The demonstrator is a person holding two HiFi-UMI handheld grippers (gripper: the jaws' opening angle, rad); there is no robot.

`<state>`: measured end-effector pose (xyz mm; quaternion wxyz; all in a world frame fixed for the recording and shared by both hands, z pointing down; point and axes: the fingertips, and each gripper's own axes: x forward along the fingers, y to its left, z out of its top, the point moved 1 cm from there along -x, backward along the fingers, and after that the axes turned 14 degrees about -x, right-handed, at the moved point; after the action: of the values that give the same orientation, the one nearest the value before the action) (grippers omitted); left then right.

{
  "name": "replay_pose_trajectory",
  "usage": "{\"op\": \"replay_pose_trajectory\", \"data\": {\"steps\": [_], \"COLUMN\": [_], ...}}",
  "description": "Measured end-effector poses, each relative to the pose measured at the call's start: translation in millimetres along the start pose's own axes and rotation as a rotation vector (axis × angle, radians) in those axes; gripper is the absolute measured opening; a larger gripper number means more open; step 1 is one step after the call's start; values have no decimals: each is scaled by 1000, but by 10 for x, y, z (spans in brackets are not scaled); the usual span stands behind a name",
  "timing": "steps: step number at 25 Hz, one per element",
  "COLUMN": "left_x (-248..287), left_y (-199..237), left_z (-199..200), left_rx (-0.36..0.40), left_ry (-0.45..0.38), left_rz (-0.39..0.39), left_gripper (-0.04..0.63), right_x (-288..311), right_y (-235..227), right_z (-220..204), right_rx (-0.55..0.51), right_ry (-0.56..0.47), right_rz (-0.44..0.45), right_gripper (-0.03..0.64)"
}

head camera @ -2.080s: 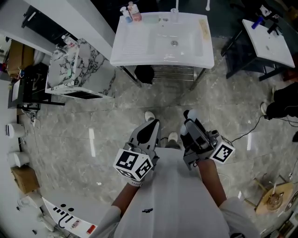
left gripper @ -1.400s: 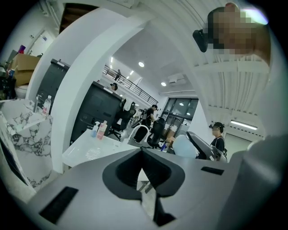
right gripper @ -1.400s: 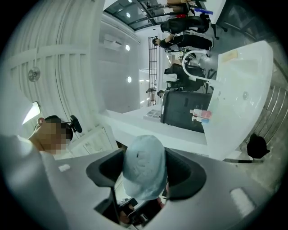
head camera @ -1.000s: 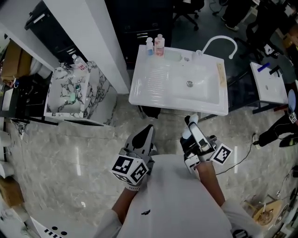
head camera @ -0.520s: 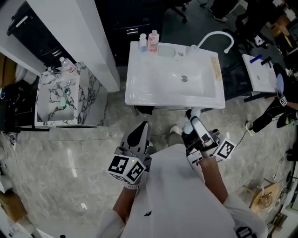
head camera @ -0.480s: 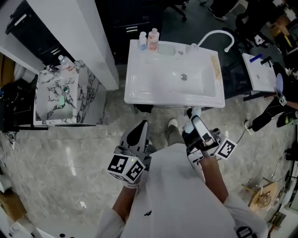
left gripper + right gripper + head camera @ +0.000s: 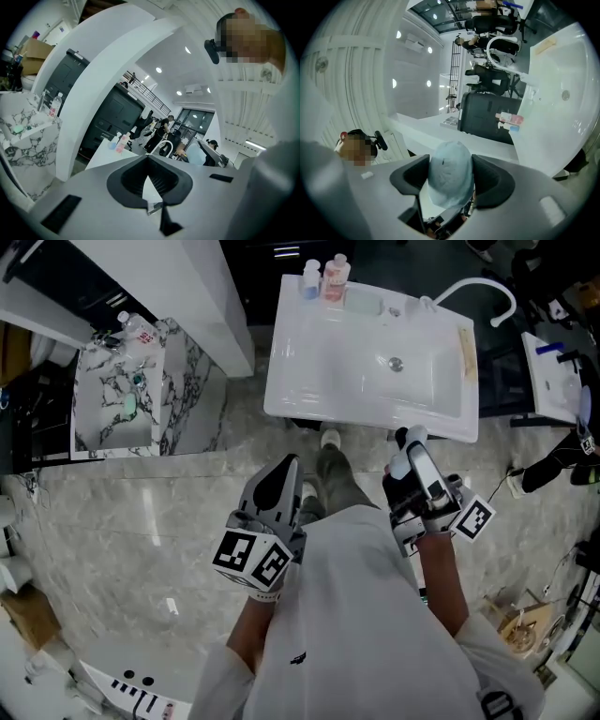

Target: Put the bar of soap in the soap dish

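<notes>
My right gripper is shut on a pale blue bar of soap, which fills the gap between the jaws. In the head view this gripper hangs just before the front rim of a white sink. A pale green soap dish rests on the sink's back ledge beside two small bottles and a white faucet. My left gripper is shut with nothing in it, lower left of the sink; in the left gripper view its jaws meet at the tip.
A marble-patterned stand with bottles is at the left, past a white partition. A second white basin stands at the right edge, with a dark-sleeved person beside it. Grey marble floor lies underfoot.
The sink has come closer and now lies right in front of both grippers. The right gripper still holds the soap and the left stays shut.
</notes>
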<state>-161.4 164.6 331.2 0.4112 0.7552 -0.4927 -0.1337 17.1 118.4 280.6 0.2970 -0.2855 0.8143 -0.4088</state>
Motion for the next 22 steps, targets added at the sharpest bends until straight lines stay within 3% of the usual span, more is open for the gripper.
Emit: {"op": "replay_pose_trajectory", "data": {"steps": [8, 22], "left_x": [414, 1667], "left_y": [27, -382], "left_z": [217, 606], "left_rx": [32, 125], "left_ry": [12, 38], "left_rz": [16, 4], "left_gripper": [8, 8], "right_x": [360, 877], "right_y": [-244, -876], "right_z": [237, 1306], "right_rx": [22, 76], "right_ry": [1, -109], "right_rz": [39, 118], "right_gripper": [293, 291]}}
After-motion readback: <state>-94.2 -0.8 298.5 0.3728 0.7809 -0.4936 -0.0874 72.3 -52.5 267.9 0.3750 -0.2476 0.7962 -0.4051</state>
